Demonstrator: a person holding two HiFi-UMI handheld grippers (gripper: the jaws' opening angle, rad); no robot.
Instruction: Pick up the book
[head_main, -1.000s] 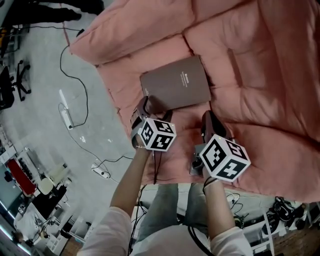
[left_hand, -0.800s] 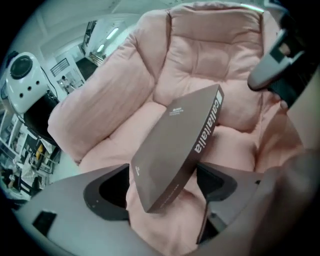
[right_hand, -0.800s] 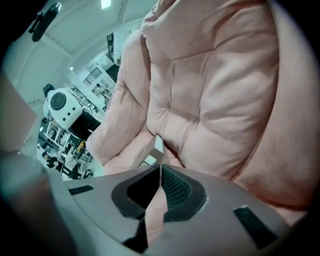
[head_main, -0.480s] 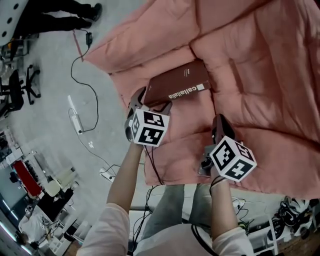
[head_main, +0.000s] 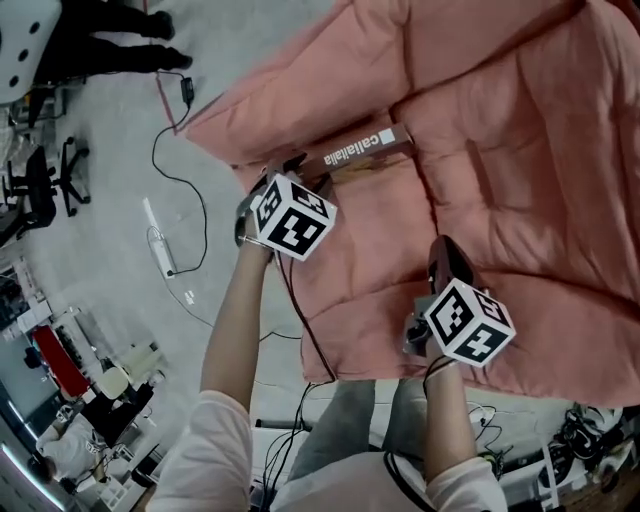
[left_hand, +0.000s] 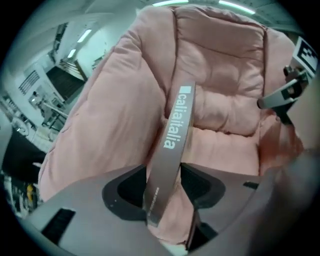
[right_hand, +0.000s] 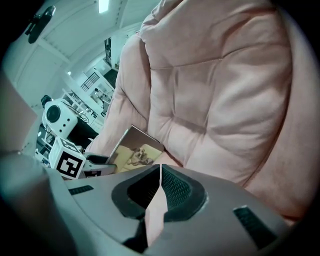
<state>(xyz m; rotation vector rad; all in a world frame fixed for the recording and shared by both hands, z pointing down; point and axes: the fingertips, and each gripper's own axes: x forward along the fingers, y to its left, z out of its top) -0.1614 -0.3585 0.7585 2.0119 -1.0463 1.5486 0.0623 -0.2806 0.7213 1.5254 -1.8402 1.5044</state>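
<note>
As its 2 jaws are closing, the left gripper (head_main: 305, 175) is seen with the book (head_main: 365, 152) caught between them at 1 end of the spine, the pads pressed on it from both sides. The book is held on edge above the pink quilt (head_main: 500, 150), its spine turned up towards the head camera with the white lettering readable. Whether its far end touches the quilt cannot be told. From the right gripper view the book (right_hand: 132, 150) is shown tilted, with a pale picture on its cover. The right gripper (head_main: 443, 250) is kept well apart from the book, nearer the person, over the quilt's near part. Its jaws are pressed together with nothing between them. Both grippers are pointed downwards. Left of the quilt, a black cable (head_main: 157, 150) and a white power strip (head_main: 158, 238) are laid on the grey floor (head_main: 90, 130)
</note>
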